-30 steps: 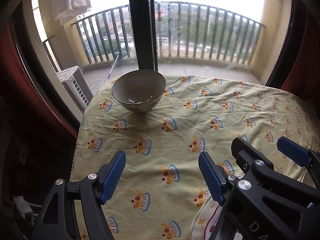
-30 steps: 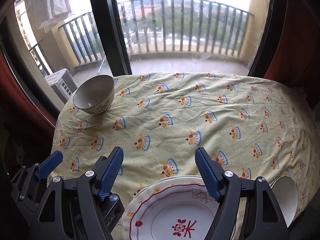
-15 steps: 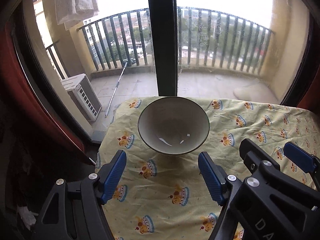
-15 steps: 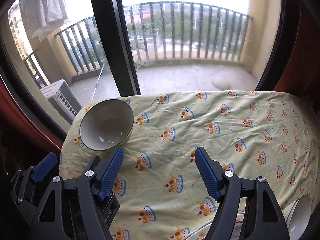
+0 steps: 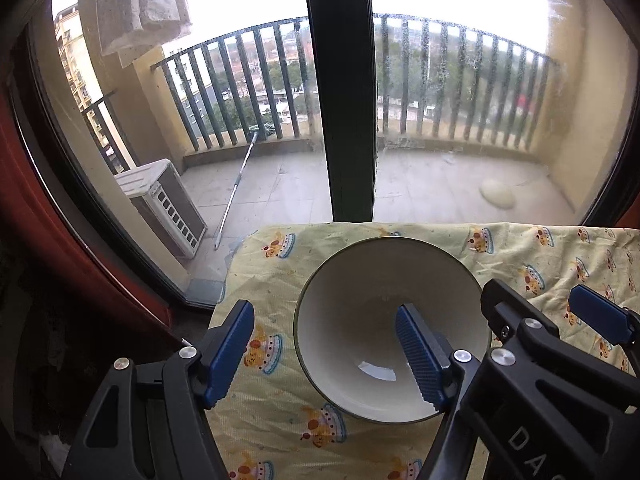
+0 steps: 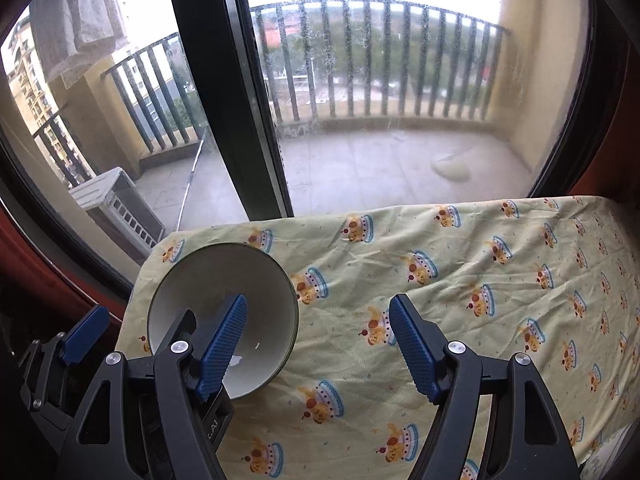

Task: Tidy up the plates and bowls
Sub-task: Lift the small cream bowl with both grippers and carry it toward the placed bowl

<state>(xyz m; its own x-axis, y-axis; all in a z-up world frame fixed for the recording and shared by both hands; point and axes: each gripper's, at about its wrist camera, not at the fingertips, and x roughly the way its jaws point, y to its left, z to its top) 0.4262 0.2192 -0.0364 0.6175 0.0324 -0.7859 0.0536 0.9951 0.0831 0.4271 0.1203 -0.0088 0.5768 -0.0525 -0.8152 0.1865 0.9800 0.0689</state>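
1. Left wrist view: the left gripper has its jaws spread wide, straddling the near-left rim of the bowl, one blue pad outside it and the other over the inside. Can't see either pad actually pressing on it
2. That white bowl sits upright on the yellow tablecloth near the table's far-left corner, right by the window frame
3. Right wrist view: the right gripper is gaping too, nothing between its pads, just cloth below. Its left pad hangs in front of the bowl
4. Outside there's a balcony railing and an AC unit
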